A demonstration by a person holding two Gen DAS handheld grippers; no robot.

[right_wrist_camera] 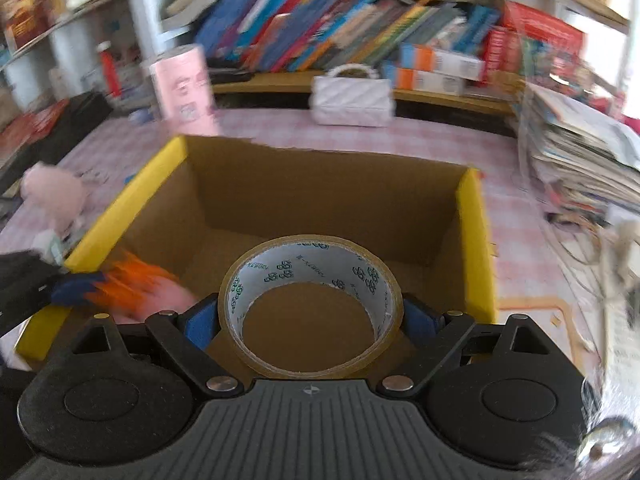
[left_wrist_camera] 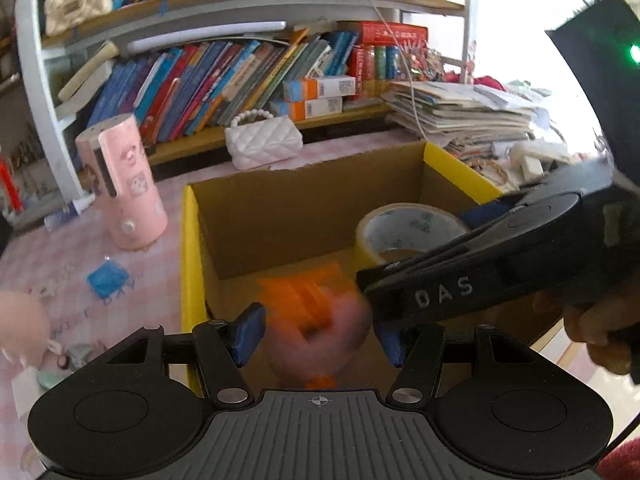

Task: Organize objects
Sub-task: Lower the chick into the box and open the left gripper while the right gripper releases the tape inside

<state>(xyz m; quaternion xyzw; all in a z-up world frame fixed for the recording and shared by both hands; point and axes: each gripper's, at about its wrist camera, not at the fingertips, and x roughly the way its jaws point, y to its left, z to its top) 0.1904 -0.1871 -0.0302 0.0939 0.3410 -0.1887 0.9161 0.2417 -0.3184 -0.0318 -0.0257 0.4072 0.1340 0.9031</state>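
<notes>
Two grips over the open yellow-edged cardboard box [right_wrist_camera: 474, 240]: right gripper [right_wrist_camera: 310, 318] jaws wide, clamping the brown tape roll [right_wrist_camera: 310, 280] at lower centre; left gripper [left_wrist_camera: 318, 336] jaws narrow around the blurred pink-and-orange toy [left_wrist_camera: 320, 320].

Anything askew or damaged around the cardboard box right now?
Yes: the cardboard box has a ragged, torn far rim. Behind it, the books on the shelf slump sideways, and the paper stack at the right is untidy.
</notes>
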